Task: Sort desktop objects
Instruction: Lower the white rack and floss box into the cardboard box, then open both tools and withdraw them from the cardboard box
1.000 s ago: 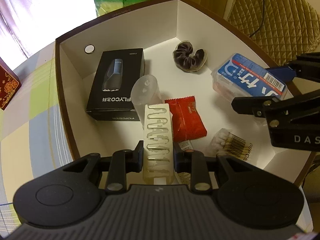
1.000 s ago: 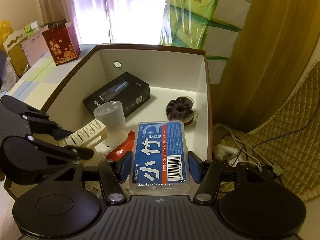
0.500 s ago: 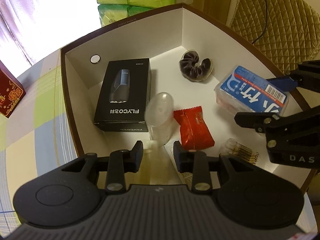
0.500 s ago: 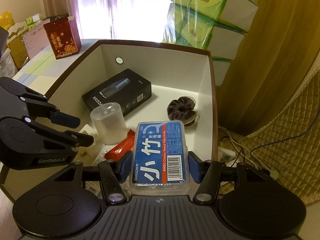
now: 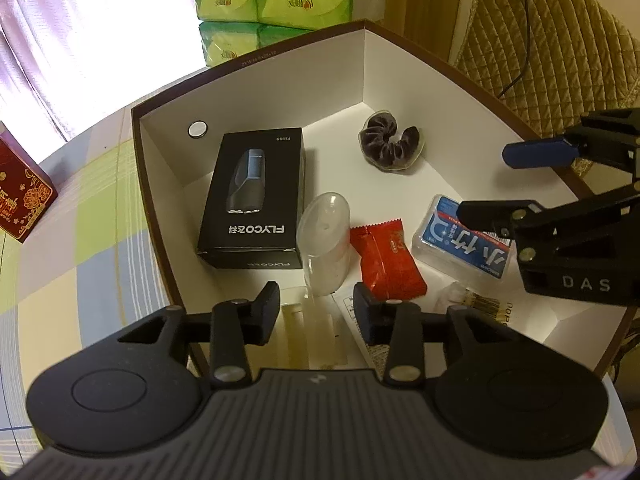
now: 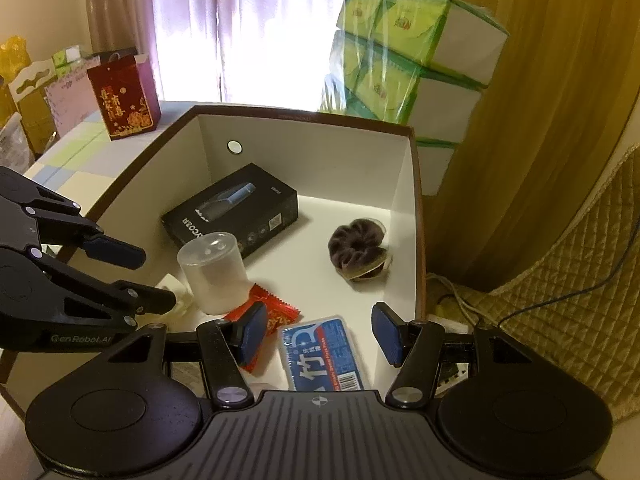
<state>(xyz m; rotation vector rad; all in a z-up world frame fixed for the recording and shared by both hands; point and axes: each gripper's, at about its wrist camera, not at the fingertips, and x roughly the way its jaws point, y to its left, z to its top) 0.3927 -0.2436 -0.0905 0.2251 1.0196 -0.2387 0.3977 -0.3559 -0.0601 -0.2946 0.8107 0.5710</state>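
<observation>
A brown-rimmed white box [image 5: 256,80] holds a black FLYCO box [image 5: 254,200], a clear plastic cup [image 5: 326,240], a red snack packet [image 5: 384,258], a dark scrunchie [image 5: 390,148] and a blue floss-pick case [image 5: 464,240]. My left gripper [image 5: 316,308] is open and empty above a cream clip [image 5: 316,332] lying on the box floor. My right gripper [image 6: 320,334] is open above the blue case [image 6: 322,354], which lies on the box floor. The cup [image 6: 212,270], packet [image 6: 272,316] and scrunchie [image 6: 358,250] also show in the right wrist view.
Green tissue packs [image 6: 404,60] are stacked behind the box. A red gift bag [image 6: 124,98] stands on the checked tablecloth [image 5: 92,240] to the left. A quilted chair back [image 5: 552,40] and cables [image 6: 452,304] are on the right. A barcoded packet [image 5: 480,304] lies near the box front.
My left gripper let go of the cream clip, which dropped to the box floor. My right gripper opened and released the blue case into the box. Both grippers rose a little.
</observation>
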